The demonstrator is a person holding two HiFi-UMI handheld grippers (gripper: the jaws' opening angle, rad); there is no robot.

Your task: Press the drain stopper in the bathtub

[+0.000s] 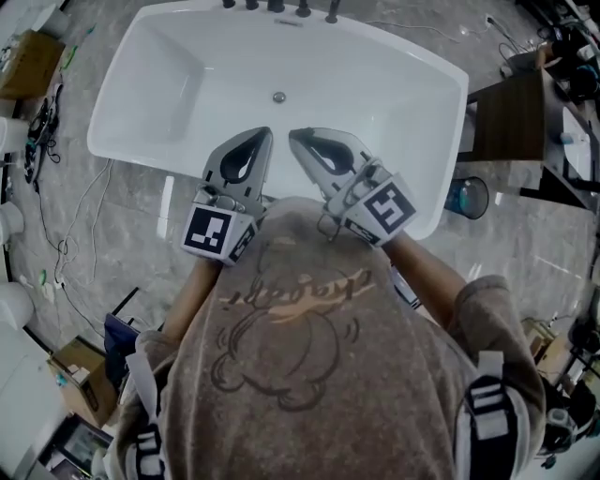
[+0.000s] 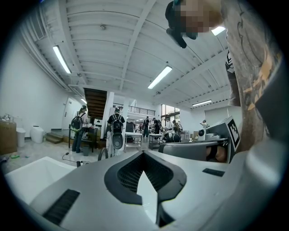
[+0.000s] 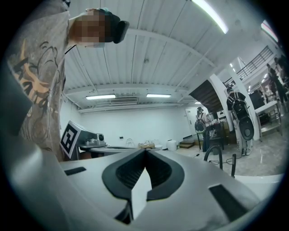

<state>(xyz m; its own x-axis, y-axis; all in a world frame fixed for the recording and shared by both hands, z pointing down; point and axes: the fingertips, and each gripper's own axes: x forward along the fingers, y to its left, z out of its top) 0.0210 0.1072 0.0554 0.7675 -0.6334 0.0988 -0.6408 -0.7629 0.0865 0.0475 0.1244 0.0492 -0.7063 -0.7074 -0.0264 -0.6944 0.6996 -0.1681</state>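
I see the white bathtub [image 1: 394,89] from above, and the drain stopper [image 1: 278,97] sits on its floor, in the middle of the half nearer to the taps [image 1: 277,7]. The stopper is a small round metal disc, and nothing touches it.

I hold both grippers over the near rim of the bathtub, close to my chest and well apart from the stopper. The left gripper [image 1: 263,134] is over the left part of this rim, and its marker cube [image 1: 217,232] is outside the bathtub, toward me. In the left gripper view its two jaws meet at the tips, with only a small diamond opening behind them and nothing inside it. The right gripper [image 1: 294,137] is just beside it, over the same rim, and its cube [image 1: 386,208] is also on my side of the bathtub. In the right gripper view its jaws are together at the tips too, and they carry nothing. The two noses point toward the inside of the bathtub and lean toward each other.

To the right of the bathtub stands a dark cabinet [image 1: 506,117], and a blue bin [image 1: 466,197] is on the floor near the bathtub's near right corner.
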